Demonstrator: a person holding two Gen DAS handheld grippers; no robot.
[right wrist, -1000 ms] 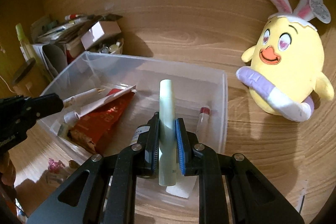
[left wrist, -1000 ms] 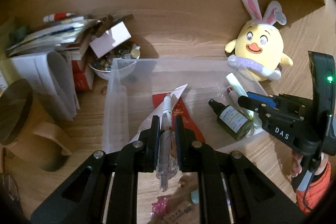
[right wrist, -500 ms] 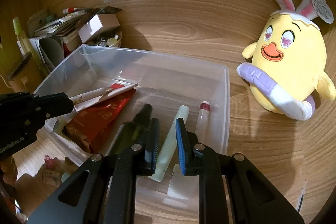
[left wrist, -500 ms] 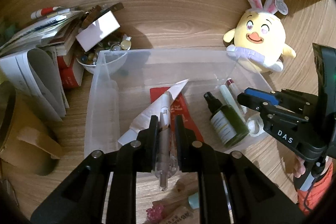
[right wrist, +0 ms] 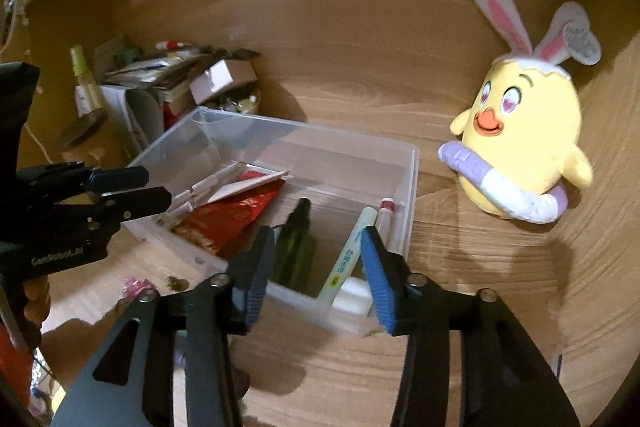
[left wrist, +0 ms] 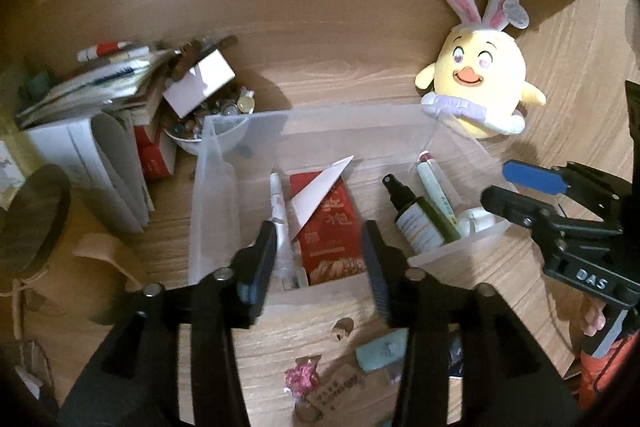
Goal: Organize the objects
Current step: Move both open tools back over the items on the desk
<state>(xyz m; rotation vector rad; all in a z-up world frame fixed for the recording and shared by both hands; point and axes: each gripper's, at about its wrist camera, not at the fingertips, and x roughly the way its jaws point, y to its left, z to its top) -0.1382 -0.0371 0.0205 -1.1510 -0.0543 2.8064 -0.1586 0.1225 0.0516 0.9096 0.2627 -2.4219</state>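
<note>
Loose clutter (left wrist: 380,351) lay on the desk (left wrist: 360,67) just beneath the left gripper (left wrist: 320,247), nearer to it than to the right gripper (right wrist: 318,259); both had jaws apart and empty. The clear bin (right wrist: 412,163) lay ahead of both; inside it, the pen (left wrist: 278,203) ran lengthwise away from the left jaws beside a red packet (left wrist: 332,227); a dark spray bottle (right wrist: 296,247), a pale green tube (right wrist: 352,251) and a small vial (right wrist: 386,215) lay at the right end.

Wooden desk (right wrist: 360,99): bin (right wrist: 408,187), plush (right wrist: 524,147)
</note>
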